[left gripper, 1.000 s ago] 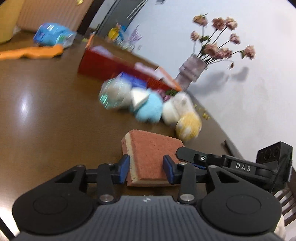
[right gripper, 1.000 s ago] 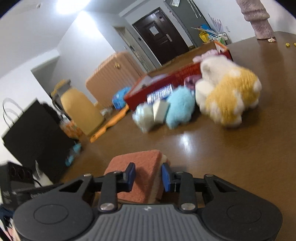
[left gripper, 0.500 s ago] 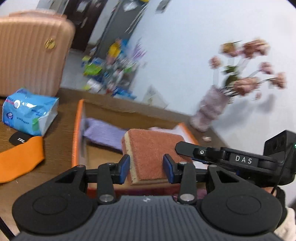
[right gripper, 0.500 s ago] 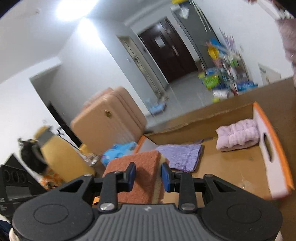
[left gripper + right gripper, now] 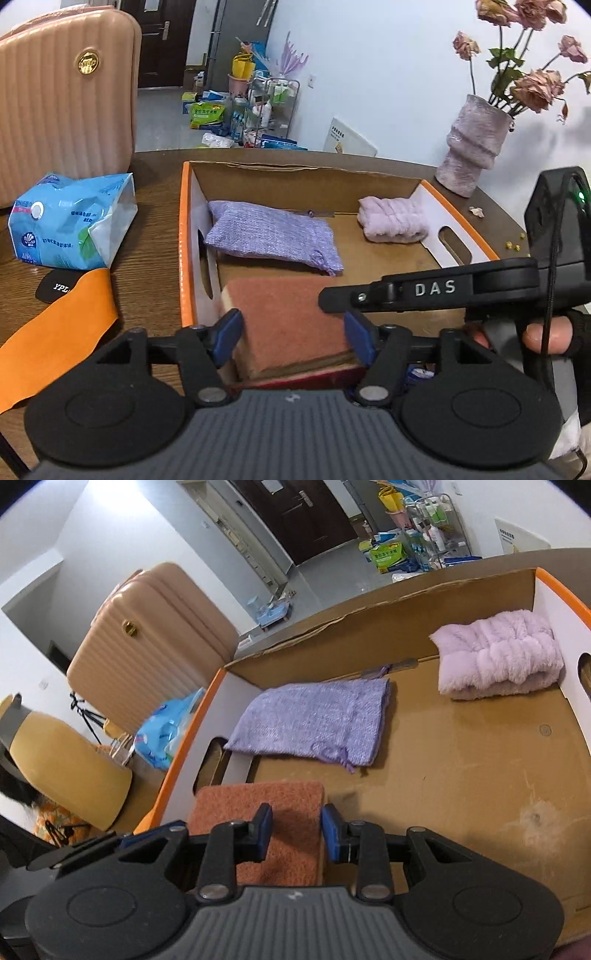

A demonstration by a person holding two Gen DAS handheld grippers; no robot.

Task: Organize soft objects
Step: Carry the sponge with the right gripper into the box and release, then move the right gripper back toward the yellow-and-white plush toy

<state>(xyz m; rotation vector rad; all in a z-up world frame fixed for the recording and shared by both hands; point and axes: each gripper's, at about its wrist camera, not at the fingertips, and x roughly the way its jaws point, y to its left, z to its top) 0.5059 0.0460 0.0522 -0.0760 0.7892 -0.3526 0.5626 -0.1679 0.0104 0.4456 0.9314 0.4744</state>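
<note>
Through the left wrist camera, we see our left gripper [image 5: 293,332] with its blue pads spread to either side of a rust-coloured sponge [image 5: 288,317]. There is a gap on the right side, so the pads look slack around it, though we cannot tell for certain that the left pad is clear of it. The sponge lies in the near left corner of the cardboard box [image 5: 186,236], by the cut-out handle in the left wall. Farther in the box lie a purple knitted pouch [image 5: 273,236] and, near the right wall, a folded lilac fluffy cloth [image 5: 393,219]. The right gripper's black body, marked DAS, crosses in from the right. On the wooden table [image 5: 155,266] left of the box sit a blue tissue pack [image 5: 70,221] and an orange strip [image 5: 55,332]; a vase of dried flowers [image 5: 471,147] stands beyond the box's right corner.

From the right wrist camera, our right gripper [image 5: 295,832] straddles the same sponge [image 5: 258,805], pads parted with space showing on both sides, so it grips nothing. The sponge rests on the box floor in the near left corner. The pouch [image 5: 314,723] lies mid-left, the fluffy cloth [image 5: 500,653] against the far right wall [image 5: 557,602]. A pink suitcase [image 5: 155,627] stands behind the table.
</note>
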